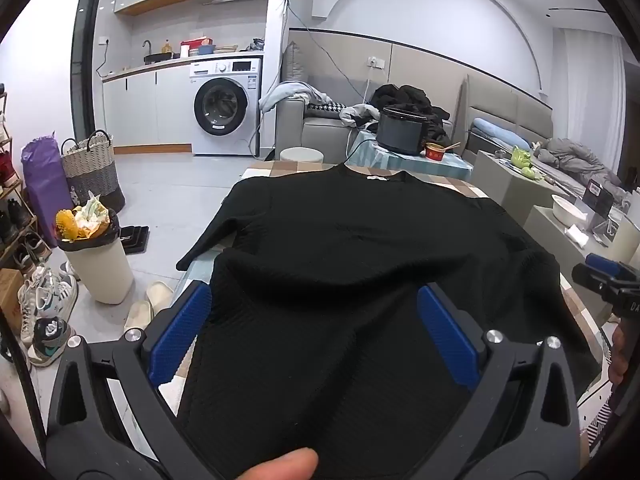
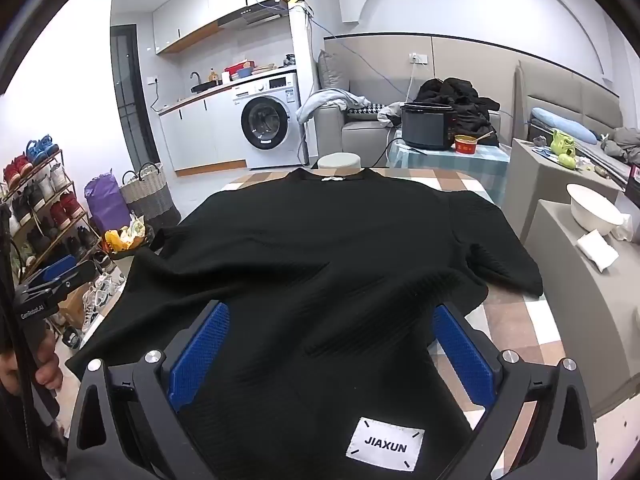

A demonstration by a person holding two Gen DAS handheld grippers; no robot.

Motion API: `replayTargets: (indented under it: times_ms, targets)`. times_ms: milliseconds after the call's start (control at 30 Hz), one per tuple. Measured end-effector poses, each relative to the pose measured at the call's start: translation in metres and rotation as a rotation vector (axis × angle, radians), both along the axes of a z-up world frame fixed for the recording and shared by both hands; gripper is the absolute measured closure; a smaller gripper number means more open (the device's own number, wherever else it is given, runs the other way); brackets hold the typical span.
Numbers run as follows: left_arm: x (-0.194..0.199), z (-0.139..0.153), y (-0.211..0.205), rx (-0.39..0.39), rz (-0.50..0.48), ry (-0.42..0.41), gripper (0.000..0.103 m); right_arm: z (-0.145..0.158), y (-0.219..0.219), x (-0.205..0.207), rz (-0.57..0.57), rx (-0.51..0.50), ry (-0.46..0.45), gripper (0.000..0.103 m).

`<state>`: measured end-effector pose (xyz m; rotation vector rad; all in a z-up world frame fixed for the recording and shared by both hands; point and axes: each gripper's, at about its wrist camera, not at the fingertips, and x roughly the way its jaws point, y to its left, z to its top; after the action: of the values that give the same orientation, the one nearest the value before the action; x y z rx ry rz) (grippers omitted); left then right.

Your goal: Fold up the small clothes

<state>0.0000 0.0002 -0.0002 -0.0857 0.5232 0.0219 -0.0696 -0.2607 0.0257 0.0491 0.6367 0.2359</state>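
A black knit top [image 1: 360, 220] lies spread flat on the checked tablecloth [image 2: 516, 320], neck at the far end and both short sleeves out to the sides. Its near hem carries a white label reading JIAXUN [image 2: 384, 444]. My left gripper [image 1: 314, 292] stands open over the hem's left part, with the fabric lying between its blue pads [image 1: 182, 332] but not pinched. My right gripper [image 2: 332, 310] is open the same way over the hem's right part, black cloth [image 2: 320, 232] between its pads [image 2: 464, 356]. A thumb [image 1: 280, 464] shows at the bottom of the left wrist view.
A full waste bin [image 1: 96, 264] and loose shoes stand on the floor left of the table. Beyond the far edge sit a round stool [image 2: 339, 160] and a small table with a black cooker [image 1: 402, 130]. Grey cabinets with a white bowl [image 2: 592, 208] flank the right.
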Motion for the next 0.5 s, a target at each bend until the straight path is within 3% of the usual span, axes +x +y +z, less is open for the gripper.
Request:
replayTargets:
  times_ms: [500]
  targets:
    - [0.004,0.003,0.007,-0.035,0.017,0.012,0.001,-0.003,-0.004,0.006,-0.011,-0.020,0.023,0.000]
